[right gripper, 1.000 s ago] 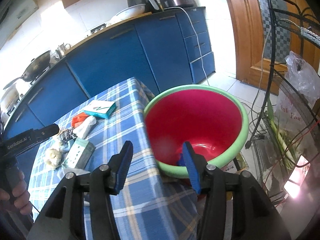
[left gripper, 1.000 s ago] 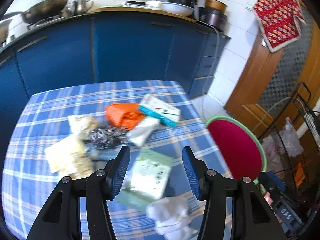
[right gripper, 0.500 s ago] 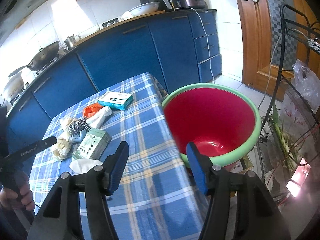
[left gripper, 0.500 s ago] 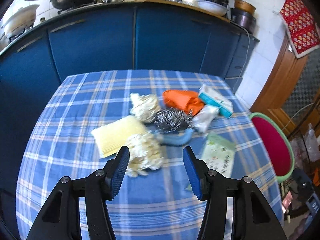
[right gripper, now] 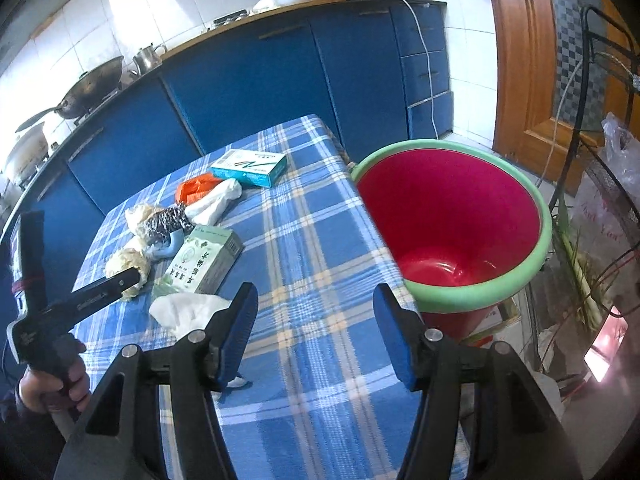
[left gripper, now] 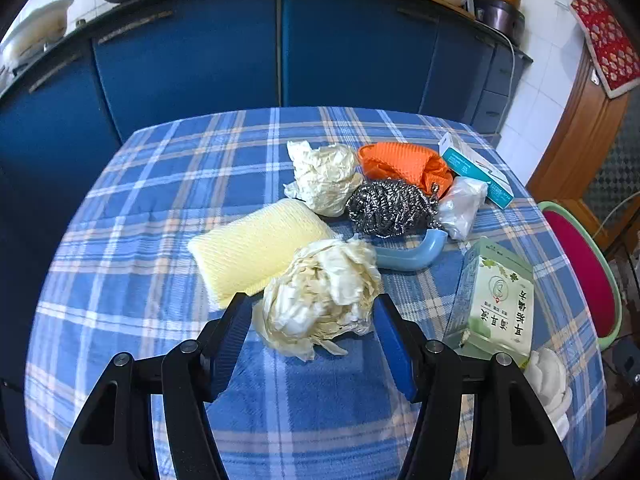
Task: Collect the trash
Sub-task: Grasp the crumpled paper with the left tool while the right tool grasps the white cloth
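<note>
A crumpled cream paper ball (left gripper: 320, 296) lies on the blue checked tablecloth (left gripper: 160, 184) between the pads of my left gripper (left gripper: 314, 332). Its jaws are opening and do not press the ball. In the right wrist view the left gripper's finger (right gripper: 116, 284) lies against that ball (right gripper: 126, 262). My right gripper (right gripper: 316, 312) hangs open over the cloth with nothing in it, a white tissue (right gripper: 188, 312) just left of it. The red bin with a green rim (right gripper: 452, 216) stands off the table's right edge.
Behind the ball lie a yellow sponge (left gripper: 256, 248), another paper wad (left gripper: 324, 180), a steel scourer (left gripper: 388, 208), an orange bag (left gripper: 404, 160), a teal box (left gripper: 476, 168) and a green tissue pack (left gripper: 496, 300). Blue cabinets (left gripper: 280, 48) stand beyond; a wire rack (right gripper: 600, 140) stands right.
My left gripper swung left and sank over the pile; the paper ball now sits between its wider jaws. My right gripper drew back from the bin toward the table and widened.
</note>
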### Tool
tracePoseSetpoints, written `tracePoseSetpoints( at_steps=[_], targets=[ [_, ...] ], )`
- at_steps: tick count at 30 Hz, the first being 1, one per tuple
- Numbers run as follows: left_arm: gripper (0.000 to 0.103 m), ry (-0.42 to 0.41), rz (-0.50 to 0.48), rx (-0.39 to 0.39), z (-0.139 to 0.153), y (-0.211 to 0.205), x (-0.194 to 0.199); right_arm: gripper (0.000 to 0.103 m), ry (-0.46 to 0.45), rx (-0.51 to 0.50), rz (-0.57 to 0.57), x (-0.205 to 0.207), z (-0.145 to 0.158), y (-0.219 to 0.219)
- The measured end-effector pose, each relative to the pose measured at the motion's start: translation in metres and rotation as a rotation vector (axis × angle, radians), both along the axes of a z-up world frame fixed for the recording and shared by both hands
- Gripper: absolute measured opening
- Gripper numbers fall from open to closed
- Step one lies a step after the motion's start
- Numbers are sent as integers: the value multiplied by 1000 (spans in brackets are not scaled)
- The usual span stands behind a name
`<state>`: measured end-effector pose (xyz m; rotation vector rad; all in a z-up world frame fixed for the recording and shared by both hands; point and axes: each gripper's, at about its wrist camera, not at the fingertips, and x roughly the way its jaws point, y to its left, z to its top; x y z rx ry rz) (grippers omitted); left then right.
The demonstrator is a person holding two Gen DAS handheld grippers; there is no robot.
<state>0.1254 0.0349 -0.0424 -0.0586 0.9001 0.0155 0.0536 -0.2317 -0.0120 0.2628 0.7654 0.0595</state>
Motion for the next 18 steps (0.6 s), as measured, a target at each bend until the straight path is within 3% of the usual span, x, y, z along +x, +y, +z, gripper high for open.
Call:
tracePoseSetpoints(
  at_steps=[6, 8, 11, 18],
  targets=[
    [64, -9, -12, -19, -9, 0, 3, 61, 12, -9, 33, 2, -3, 13],
    [50, -16, -24, -32, -9, -1, 3, 61, 15, -2, 50, 3, -3, 17],
    [46, -27, -36, -39, -7, -2, 1, 61, 13, -5, 68, 3, -2, 23],
    [44, -64, -46, -77, 5, 3, -14, 61, 11, -11, 105, 0, -1, 34]
  ],
)
